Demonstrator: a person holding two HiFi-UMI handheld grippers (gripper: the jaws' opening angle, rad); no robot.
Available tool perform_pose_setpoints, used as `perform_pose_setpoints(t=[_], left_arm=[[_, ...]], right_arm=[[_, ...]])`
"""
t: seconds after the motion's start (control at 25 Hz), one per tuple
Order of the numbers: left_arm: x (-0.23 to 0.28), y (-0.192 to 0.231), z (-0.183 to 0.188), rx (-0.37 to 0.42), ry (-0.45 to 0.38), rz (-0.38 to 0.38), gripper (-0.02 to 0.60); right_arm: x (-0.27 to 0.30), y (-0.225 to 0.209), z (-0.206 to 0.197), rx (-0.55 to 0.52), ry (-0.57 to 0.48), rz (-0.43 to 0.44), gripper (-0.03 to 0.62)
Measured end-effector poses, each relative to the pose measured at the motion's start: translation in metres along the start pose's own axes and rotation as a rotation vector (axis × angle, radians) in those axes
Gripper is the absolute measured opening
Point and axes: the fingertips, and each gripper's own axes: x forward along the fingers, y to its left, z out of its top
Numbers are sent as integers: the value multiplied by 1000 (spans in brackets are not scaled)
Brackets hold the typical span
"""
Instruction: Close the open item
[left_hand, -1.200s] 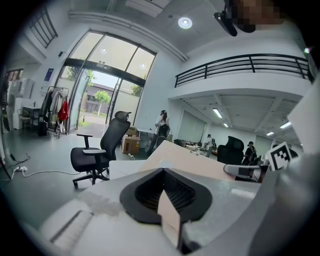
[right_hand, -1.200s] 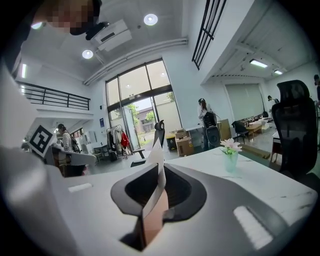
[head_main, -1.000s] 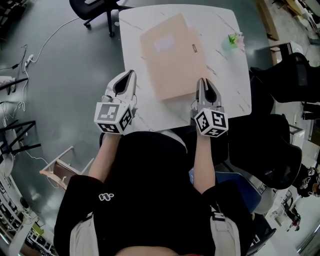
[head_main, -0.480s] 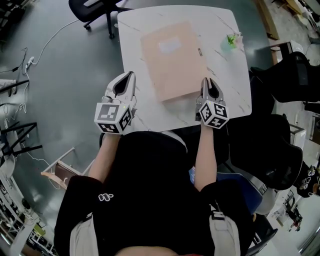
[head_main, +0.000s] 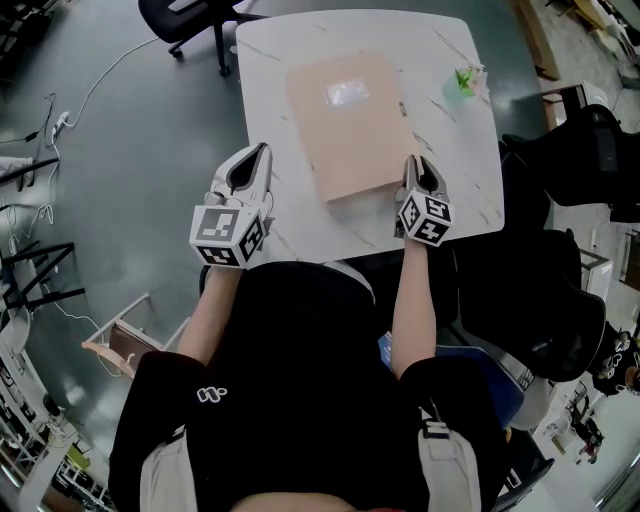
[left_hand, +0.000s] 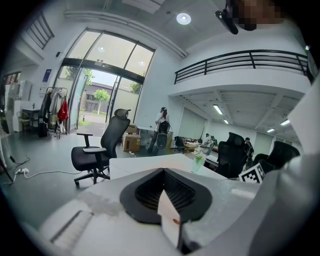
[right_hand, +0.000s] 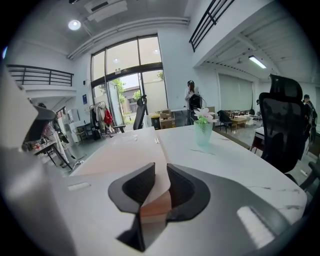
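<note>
A beige folder (head_main: 352, 125) lies flat and closed on the white marble table (head_main: 455, 190). My right gripper (head_main: 418, 178) is at the folder's near right corner. In the right gripper view its jaws are opening around that corner of the folder (right_hand: 125, 147); the right gripper (right_hand: 161, 172) has a gap between its pads and they are not pressing on the cover. My left gripper (head_main: 248, 168) hovers at the table's left edge, apart from the folder. In the left gripper view the left gripper (left_hand: 162, 172) has its jaws together with nothing between them.
A small green plant in a glass (head_main: 465, 82) stands at the table's far right corner, plant (right_hand: 202, 127) ahead of the right jaws. A black office chair (head_main: 185, 15) is beyond the table, another chair (head_main: 575, 150) to its right. A cable runs over the grey floor at left.
The folder's cover has come down flat and the folder sits slightly further right. My right gripper has shifted right to its near corner and its jaws have parted. The left gripper has stayed still.
</note>
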Motion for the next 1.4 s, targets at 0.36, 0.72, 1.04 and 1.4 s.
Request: perform_pose_setpoints(t=[0.36,0.72,1.04,1.4], left_arm=[[-1,5,-3,-11,3,8,-10],[-2,9,-5,-21,7,14,-10],[-6,16,-10,-34,8,33,-11],[-13,33,-8,-49,-1,74,-11]], right_arm=[[8,-3,-14,-128,66,-69,92],[14,4,-17,-532,188,-190,5],[55,45,3,-710,210,-71,-11],[97,54,25,-663,222,-15,-11]])
